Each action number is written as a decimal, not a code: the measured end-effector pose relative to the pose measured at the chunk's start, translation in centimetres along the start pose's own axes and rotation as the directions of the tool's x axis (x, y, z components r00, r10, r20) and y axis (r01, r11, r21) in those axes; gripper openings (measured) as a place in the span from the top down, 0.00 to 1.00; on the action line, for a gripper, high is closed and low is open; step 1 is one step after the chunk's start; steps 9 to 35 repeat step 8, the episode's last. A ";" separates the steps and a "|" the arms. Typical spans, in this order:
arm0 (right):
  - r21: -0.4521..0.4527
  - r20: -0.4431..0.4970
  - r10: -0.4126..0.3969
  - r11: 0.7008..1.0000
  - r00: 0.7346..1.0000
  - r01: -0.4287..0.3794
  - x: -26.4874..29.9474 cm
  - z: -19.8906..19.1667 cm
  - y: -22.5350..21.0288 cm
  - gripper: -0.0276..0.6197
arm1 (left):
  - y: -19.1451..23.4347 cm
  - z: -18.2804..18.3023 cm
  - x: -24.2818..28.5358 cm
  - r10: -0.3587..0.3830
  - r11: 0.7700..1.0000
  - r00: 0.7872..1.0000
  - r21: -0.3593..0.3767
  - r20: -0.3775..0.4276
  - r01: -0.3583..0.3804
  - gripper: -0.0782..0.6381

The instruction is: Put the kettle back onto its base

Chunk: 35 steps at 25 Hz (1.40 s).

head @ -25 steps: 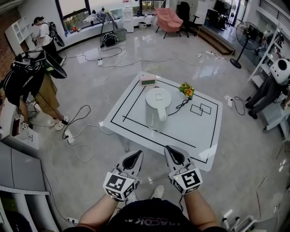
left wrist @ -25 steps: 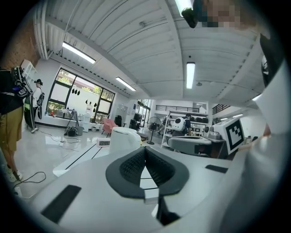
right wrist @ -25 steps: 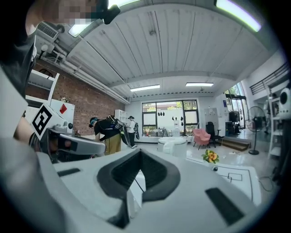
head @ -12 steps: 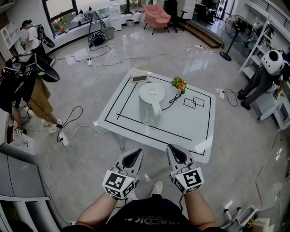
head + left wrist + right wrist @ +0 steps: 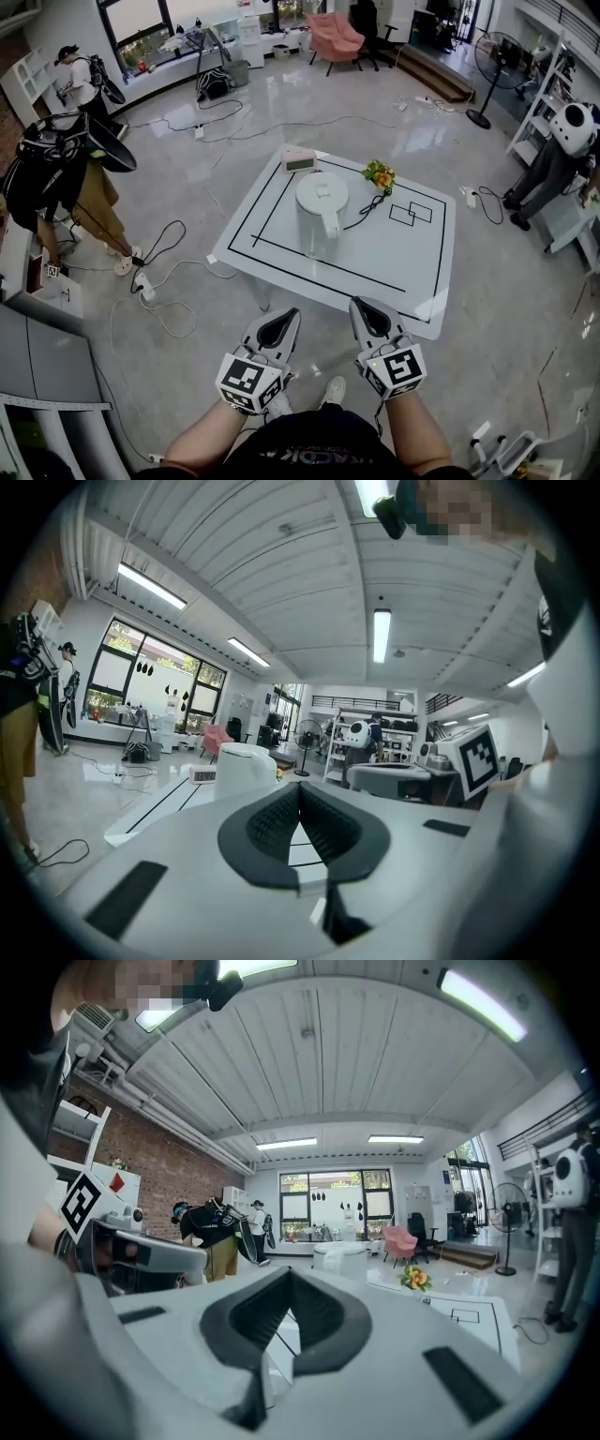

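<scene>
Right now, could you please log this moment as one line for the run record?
kettle: upright on table, untouched | left gripper: shut, empty | right gripper: shut, empty | both: short of table's near edge
</scene>
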State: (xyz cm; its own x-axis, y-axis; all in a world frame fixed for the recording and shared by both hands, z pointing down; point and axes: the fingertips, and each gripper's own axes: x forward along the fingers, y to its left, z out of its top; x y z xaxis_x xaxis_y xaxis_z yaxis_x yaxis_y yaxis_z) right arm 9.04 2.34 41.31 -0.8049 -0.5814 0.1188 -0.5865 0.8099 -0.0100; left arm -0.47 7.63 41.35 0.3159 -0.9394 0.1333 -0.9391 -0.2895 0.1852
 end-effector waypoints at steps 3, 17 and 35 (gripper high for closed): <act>-0.001 0.009 0.013 1.000 1.000 -0.013 -0.1 0.1 0.3 0.96 | -0.2 0.2 -0.3 0.009 1.000 1.000 0.005 0.007 -0.009 0.88; -0.004 0.011 0.022 1.000 1.000 -0.022 -0.8 0.2 0.5 0.96 | -1.0 -0.3 -0.8 0.018 1.000 1.000 0.003 0.003 -0.018 0.88; -0.004 0.011 0.022 1.000 1.000 -0.022 -0.8 0.2 0.5 0.96 | -1.0 -0.3 -0.8 0.018 1.000 1.000 0.003 0.003 -0.018 0.88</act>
